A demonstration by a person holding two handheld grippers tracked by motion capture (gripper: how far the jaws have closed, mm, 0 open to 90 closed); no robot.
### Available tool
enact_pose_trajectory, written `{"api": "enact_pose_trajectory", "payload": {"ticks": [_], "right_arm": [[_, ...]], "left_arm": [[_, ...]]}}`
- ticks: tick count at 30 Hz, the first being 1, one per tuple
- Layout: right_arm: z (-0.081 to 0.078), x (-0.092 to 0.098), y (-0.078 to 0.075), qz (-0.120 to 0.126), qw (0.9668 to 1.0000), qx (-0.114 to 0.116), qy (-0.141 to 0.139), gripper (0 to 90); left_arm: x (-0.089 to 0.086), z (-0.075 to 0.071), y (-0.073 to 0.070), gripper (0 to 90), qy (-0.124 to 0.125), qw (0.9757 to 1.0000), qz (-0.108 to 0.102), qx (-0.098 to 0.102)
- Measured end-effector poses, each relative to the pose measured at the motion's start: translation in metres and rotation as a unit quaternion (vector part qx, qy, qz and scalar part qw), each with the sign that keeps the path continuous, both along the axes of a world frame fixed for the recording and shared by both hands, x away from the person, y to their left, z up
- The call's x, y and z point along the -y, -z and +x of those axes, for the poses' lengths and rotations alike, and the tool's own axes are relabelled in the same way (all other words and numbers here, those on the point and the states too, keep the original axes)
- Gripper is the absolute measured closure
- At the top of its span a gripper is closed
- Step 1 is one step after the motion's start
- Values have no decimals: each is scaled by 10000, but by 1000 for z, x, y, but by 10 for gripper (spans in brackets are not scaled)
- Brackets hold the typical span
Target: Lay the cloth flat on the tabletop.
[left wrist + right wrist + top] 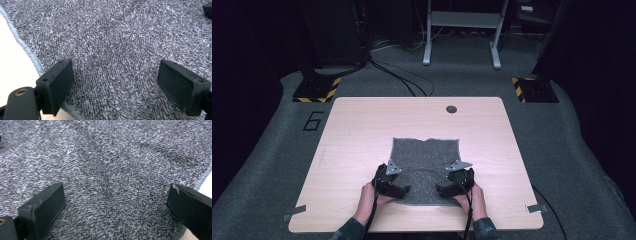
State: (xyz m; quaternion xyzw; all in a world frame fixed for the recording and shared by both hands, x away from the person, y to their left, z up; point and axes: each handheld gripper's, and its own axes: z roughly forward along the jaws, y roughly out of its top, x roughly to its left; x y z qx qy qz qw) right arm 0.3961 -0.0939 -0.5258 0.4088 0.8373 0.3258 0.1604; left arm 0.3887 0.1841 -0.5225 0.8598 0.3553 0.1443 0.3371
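Towel (424,165) — both tools low at its near corners, jaws wide.

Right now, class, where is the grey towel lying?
In the high view, the towel lies flat on the table's near middle, its near edge under both tools.

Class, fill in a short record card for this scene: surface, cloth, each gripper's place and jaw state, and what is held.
surface: light wooden table
cloth: grey towel, lying spread on the table, slightly rumpled
left gripper: at the towel's near left corner, jaws wide open
right gripper: at the towel's near right corner, jaws wide open
held: nothing; in both gripper views the towel lies below the open jaws, not pinched
towel edge: hemmed border beside the left gripper's outer jaw
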Motion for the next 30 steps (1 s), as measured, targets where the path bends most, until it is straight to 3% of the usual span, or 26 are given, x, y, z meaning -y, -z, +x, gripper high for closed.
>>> {"api": "enact_pose_trajectory", "payload": {"ticks": [8, 14, 17, 19, 21, 23, 24, 30], "right_arm": [[-4, 0, 1, 52, 10000, 6, -5, 0], [-6, 2, 1, 5, 9998, 32, -211, 0], [-6, 2, 1, 7, 9997, 32, -228, 0], [-6, 2, 1, 5, 9997, -8, -245, 0], [-6, 3, -1, -14, 9996, -46, -283, 0], [-9, 3, -6, 83, 9997, 23, -237, 0], [-13, 5, -14, 276, 9993, 27, -237, 0], [-24, -3, -25, 451, 9983, 139, -333, 0]], "left_arm": [[0, -6, 2, 64, -5, 10000, 13, -38], [3, -5, 2, 1, 64, 9998, 116, -112], [2, -4, 2, 1, 91, 9999, 43, -130], [0, -3, -1, 1, 143, 9995, -77, -255], [-4, -2, -5, 1, 123, 9996, -176, -191], [-11, -2, -12, 2, 15, 9993, -366, -118], [-18, 1, -19, 2, -81, 9989, -453, -29], [-33, 12, -30, 3, -367, 9974, -618, 61]]}}
